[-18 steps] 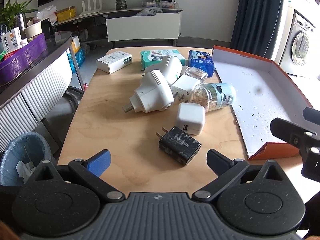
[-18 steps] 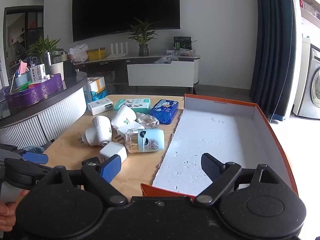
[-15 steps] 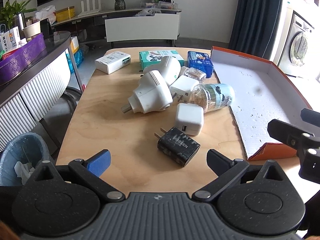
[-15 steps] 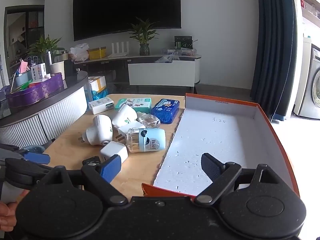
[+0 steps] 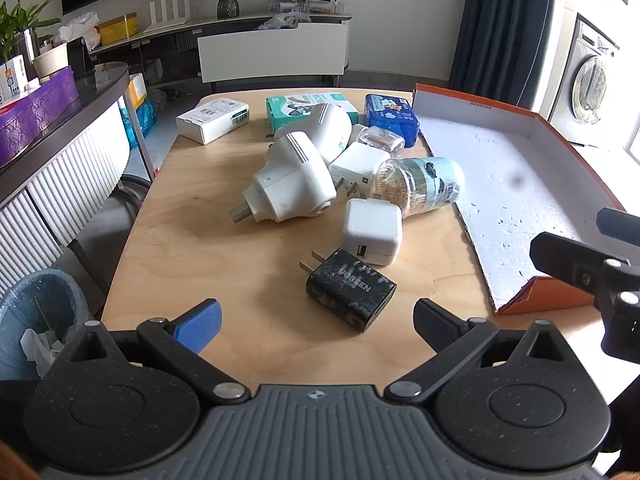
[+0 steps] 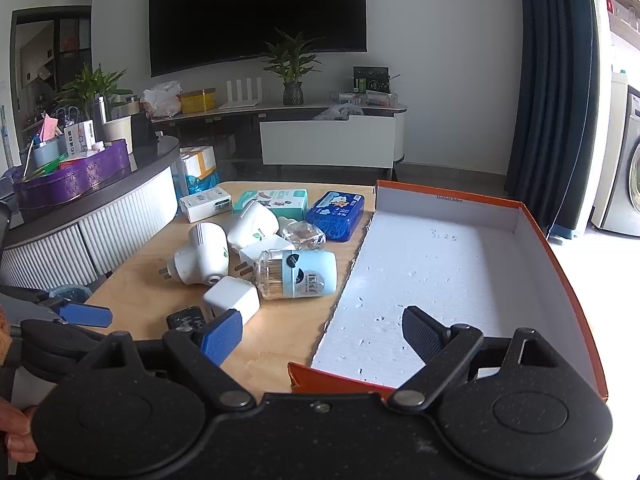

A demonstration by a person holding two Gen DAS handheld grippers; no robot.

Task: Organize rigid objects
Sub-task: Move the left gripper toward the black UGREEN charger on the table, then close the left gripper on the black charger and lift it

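My left gripper [image 5: 316,318] has its jaws spread as wide as they go, with nothing between them; the blue pad [image 5: 199,324] and the black pad [image 5: 436,326] hang above bare wood. Just ahead of them lies the black charger [image 5: 350,289], prongs pointing away to the left, apart from both pads. My right gripper [image 6: 322,334] is equally wide and holds nothing; its black finger sits over the near end of the orange box [image 6: 552,264], its blue finger over the wooden table [image 5: 192,240] beside the box's near left corner.

Beyond the black charger, touching its far edge, sits a white cube charger [image 5: 372,230] with its USB port facing me. Behind that a clear jar with a pale blue cap [image 5: 420,186] lies on its side, next to the box's left edge. Left of the jar is a large white plug-in unit [image 5: 290,184], tipped over with its pin toward me, and a second one [image 5: 330,128] lies behind it. A white adapter [image 5: 358,166] with metal prongs is wedged between them and the jar. A small clear bottle [image 5: 380,140] rests just past it.

Along the far edge I see a white carton [image 5: 212,120], a teal carton [image 5: 296,104] and a blue pack [image 5: 392,114]. The box's white floor holds only specks. A bin [image 5: 38,320] stands on the floor at left.
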